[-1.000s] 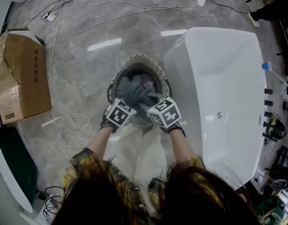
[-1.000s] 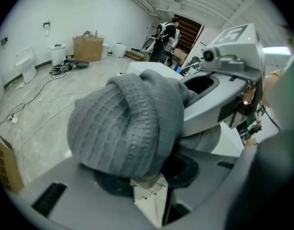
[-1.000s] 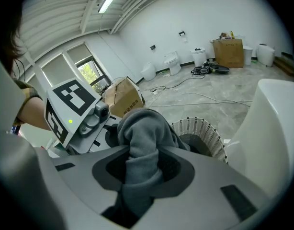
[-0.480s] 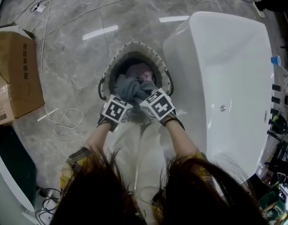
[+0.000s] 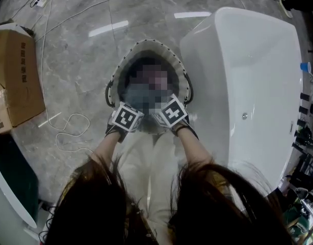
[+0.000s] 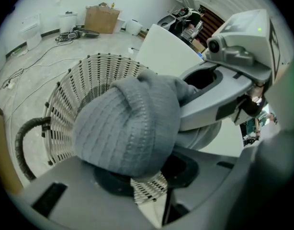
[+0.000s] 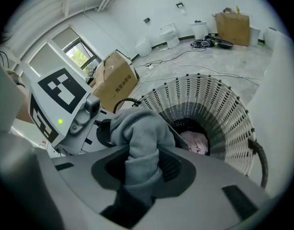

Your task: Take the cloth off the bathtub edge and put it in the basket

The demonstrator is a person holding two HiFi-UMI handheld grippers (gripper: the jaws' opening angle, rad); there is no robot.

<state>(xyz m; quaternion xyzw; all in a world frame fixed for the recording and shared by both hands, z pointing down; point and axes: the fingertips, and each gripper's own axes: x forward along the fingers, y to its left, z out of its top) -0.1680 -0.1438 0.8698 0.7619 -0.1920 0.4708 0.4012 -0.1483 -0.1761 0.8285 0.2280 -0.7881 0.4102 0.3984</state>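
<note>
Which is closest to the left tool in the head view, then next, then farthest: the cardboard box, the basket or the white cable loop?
1. basket, right below the left tool.
2. white cable loop, on the floor to its left.
3. cardboard box, far left.

This reads as a workshop or test hall dressed up as a bathroom, not a lived-in home. A freestanding white bathtub (image 5: 248, 75) stands to the right of the fingers (image 7: 223, 190) on a bare grey marble-look floor (image 5: 80, 55), and loose cables (image 5: 70, 131) trail across it to their left. Beyond the fingers, white toilets (image 7: 167, 35) stand along the far wall, cardboard boxes (image 7: 113, 78) sit on the floor, and cluttered equipment (image 5: 304, 137) crowds the tub's far side.
</note>
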